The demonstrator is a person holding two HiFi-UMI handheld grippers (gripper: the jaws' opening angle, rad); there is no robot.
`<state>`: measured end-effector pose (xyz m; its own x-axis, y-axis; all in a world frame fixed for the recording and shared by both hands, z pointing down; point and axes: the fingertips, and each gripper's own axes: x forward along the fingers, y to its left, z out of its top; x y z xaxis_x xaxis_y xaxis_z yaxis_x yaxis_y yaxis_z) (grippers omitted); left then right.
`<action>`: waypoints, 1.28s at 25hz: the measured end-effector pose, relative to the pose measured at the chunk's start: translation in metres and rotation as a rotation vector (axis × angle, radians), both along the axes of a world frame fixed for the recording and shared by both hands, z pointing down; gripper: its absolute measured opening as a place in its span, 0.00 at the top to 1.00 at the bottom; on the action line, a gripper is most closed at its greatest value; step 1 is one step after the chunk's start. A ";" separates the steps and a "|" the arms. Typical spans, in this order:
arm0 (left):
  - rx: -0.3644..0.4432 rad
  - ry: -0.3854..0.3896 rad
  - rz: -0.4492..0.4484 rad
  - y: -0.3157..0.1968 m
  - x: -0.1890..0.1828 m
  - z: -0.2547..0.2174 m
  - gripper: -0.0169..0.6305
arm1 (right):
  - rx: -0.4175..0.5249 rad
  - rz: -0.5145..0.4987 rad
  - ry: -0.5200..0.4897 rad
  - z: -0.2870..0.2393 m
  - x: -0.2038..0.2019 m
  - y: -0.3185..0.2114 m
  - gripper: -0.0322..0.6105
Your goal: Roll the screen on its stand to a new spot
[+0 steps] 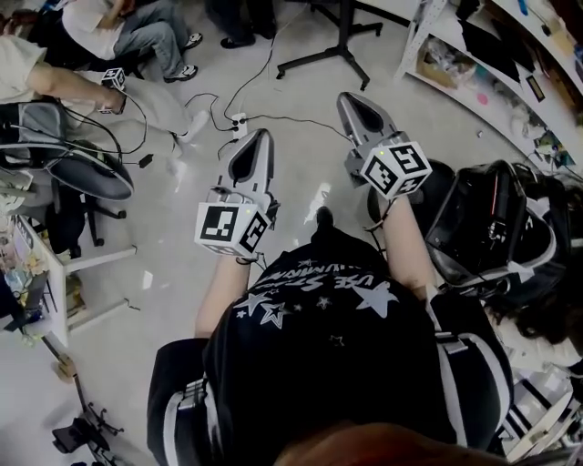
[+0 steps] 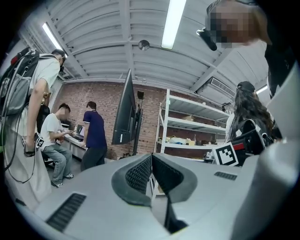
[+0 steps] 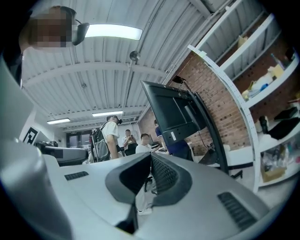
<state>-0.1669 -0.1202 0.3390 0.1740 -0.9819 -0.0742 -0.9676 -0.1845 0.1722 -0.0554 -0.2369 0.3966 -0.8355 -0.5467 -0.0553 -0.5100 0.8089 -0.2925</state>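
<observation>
One big dark screen (image 3: 174, 111) stands on its black stand (image 1: 339, 47) across the floor (image 1: 301, 168), well apart from both grippers. The left gripper (image 2: 151, 157) and right gripper (image 3: 151, 156) point at it, jaws shut tight on nothing. It looks like the walk-up; next the jaws must open and grab the pole (image 1: 345, 23). A power strip (image 1: 239, 122) on the floor and people (image 2: 95, 136) nearby could get in the way.

Head view looks steeply down; both gripper views face level, sharing screen (image 2: 124, 112) ahead.
</observation>
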 end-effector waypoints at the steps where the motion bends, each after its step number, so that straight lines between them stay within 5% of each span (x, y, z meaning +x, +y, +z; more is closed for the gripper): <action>1: 0.005 -0.001 -0.001 -0.008 0.000 -0.002 0.95 | 0.010 0.007 0.007 -0.001 -0.001 -0.012 0.94; 16: 0.017 -0.017 -0.005 -0.093 -0.015 -0.013 0.95 | 0.007 0.073 0.026 0.008 0.003 -0.095 0.94; 32: 0.038 -0.023 0.061 -0.236 -0.080 -0.022 0.95 | -0.010 0.228 0.051 0.013 0.006 -0.200 0.94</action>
<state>-0.2467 -0.3559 0.3167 0.2360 -0.9659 -0.1061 -0.9578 -0.2496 0.1423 -0.0495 -0.4370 0.4100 -0.6918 -0.7221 -0.0098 -0.6937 0.6683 -0.2685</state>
